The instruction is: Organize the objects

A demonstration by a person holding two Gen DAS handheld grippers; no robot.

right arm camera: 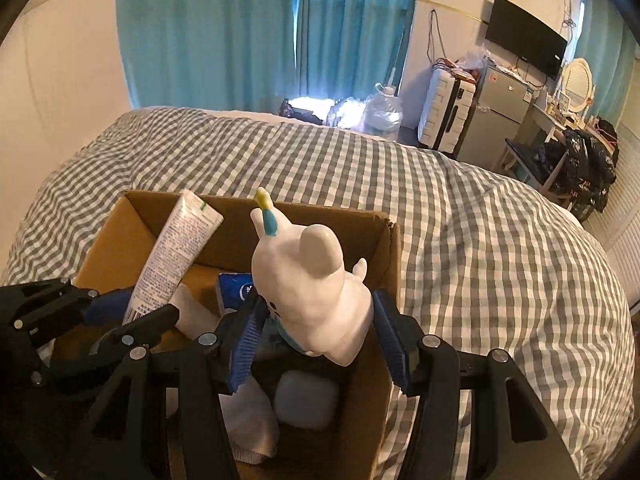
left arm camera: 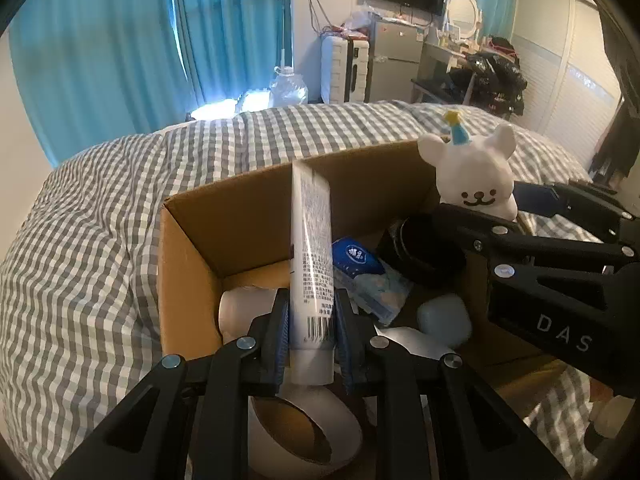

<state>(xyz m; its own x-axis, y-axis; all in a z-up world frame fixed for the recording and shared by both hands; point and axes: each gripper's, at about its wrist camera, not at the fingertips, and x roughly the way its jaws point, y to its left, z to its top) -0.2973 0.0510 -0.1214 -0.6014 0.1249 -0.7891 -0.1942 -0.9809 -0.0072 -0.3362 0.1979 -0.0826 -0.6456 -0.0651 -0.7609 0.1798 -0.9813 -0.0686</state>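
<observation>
Left gripper (left arm camera: 311, 334) fingers narrowly apart, clamping a white tube (left arm camera: 313, 256) upright over the cardboard box (left arm camera: 188, 264), right gripper (right arm camera: 318, 334) fingers wider, pinching a white bear figurine (right arm camera: 310, 292) above the box's right side, box on a checked bed (right arm camera: 480, 240).

Legible: white letters "DAS" on the black body of the right gripper (left arm camera: 532, 216). Barcode and dense small print on the white tube (left arm camera: 312, 264), unreadable.
</observation>
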